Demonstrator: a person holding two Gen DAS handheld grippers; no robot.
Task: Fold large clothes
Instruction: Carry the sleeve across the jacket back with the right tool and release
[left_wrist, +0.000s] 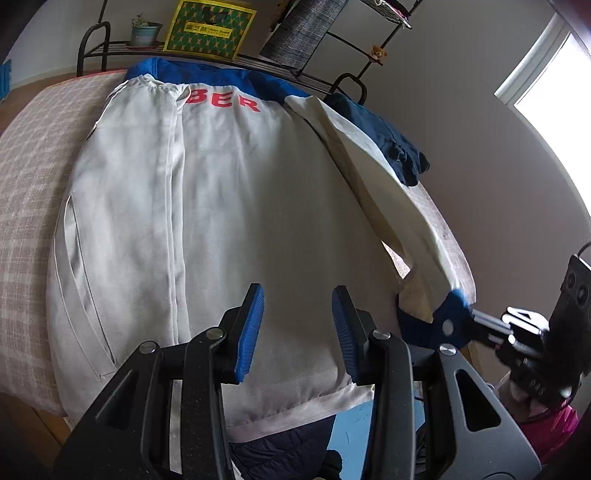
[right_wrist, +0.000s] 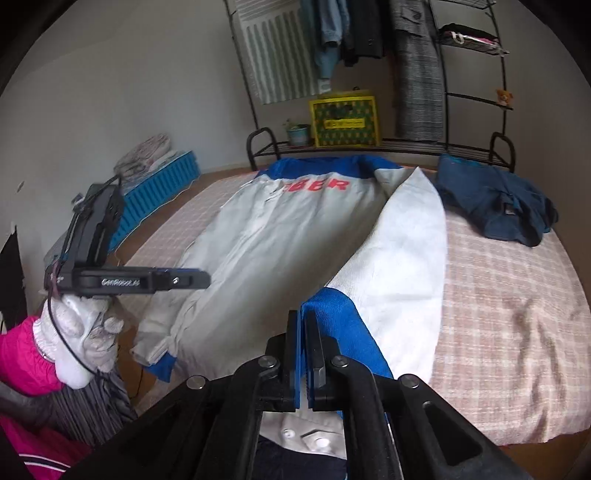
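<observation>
The white jacket (left_wrist: 221, 206) lies flat on the bed (right_wrist: 509, 302), back side up, its long axis running from the near edge to the far end: the blue collar (left_wrist: 207, 75) points far, toward the black metal rack (left_wrist: 92, 44), and the hem hangs slightly over the near edge. Red letters reading "BER" show just below the collar. The left front panel is folded over the body, its seam running near to far.

The right sleeve (right_wrist: 402, 243) is lifted off the bed and slants from the far shoulder down to the near right. Its blue cuff (right_wrist: 343, 325) sits between the jaws of the right gripper (right_wrist: 304, 332), which are clenched on it, pads pressed against the fabric. In the left wrist view that gripper appears at the near right edge, blurred.

The left gripper (left_wrist: 297, 325) hovers above the near hem of the jacket, jaws released and partly spread, nothing between them; the white cloth lies below. A hand in a white glove (right_wrist: 85, 336) with a pink sleeve (right_wrist: 22, 354) carries it.

A dark blue garment (right_wrist: 495, 199) lies crumpled at the far right of the bed, apart from the jacket. On the rack stand a small potted plant (left_wrist: 142, 33) and a yellow box (left_wrist: 207, 29).
</observation>
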